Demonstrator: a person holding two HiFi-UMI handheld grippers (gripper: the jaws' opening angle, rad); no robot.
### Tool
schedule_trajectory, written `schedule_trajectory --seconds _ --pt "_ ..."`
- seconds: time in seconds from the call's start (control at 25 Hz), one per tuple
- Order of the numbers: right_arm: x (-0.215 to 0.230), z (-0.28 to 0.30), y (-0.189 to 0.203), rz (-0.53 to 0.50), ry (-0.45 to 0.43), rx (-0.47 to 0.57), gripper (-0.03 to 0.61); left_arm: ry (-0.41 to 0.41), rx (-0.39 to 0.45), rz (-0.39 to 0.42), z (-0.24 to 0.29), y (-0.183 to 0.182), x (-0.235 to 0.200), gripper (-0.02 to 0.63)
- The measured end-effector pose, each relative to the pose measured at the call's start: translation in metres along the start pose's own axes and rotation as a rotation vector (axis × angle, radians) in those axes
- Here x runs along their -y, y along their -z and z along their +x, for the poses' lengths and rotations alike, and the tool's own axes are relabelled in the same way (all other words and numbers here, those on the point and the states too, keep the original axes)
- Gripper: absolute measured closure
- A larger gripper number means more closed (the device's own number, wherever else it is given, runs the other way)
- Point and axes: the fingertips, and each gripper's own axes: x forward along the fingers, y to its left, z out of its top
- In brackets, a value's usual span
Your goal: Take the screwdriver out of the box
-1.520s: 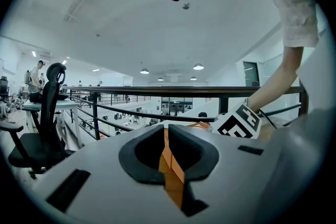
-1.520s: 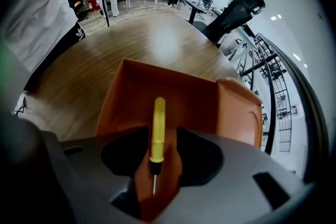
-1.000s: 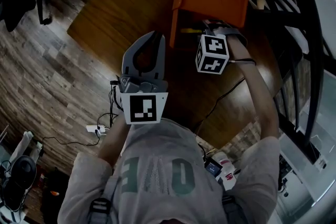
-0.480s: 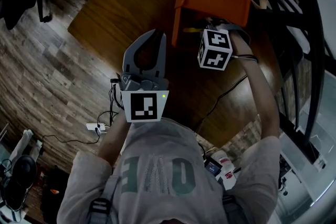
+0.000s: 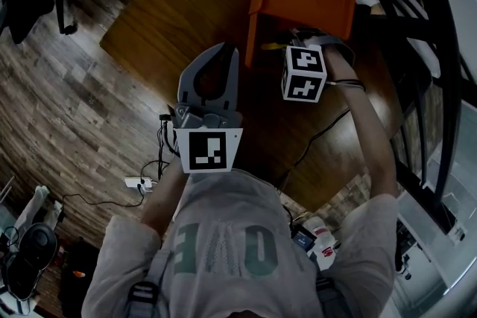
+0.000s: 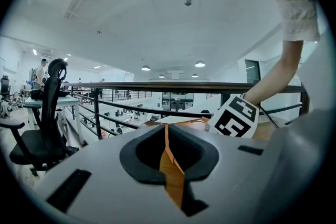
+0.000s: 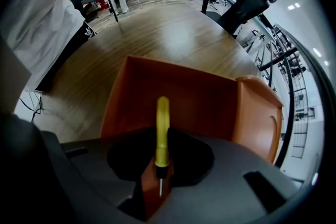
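Right gripper [image 7: 161, 138]: fingers clamped on yellow-handled screwdriver [image 7: 163, 113], handle between them, over open orange plastic box [image 7: 210, 97]. Left gripper [image 5: 226, 48]: fingers closed, empty.

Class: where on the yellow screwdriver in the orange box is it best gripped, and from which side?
Grip the screwdriver by its yellow handle, across its width, from straight above. It lies flat in the box, whose walls bar the sides while the top is open. The handle is its thickest part. The right gripper clasps it that way.

Screwdriver [image 5: 270, 45] half hidden (head view).
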Motion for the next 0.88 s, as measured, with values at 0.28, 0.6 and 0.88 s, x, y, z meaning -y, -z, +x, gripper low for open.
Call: schedule_trajectory --seconds 0.28,0.6,0.88 --pt "0.002 -0.01 0.0 0.022 0.013 0.007 0.503 -0.004 0.017 0.004 0.0 -0.01 0.0 0.592" --pt "0.003 -0.032 -0.003 0.051 0.037 0.017 0.503 -0.01 0.055 0.01 0.003 -0.024 -0.001 0.592" --pt "0.009 -0.065 -0.006 0.127 0.121 0.042 0.504 0.014 0.098 0.034 0.003 -0.043 0.002 0.592"
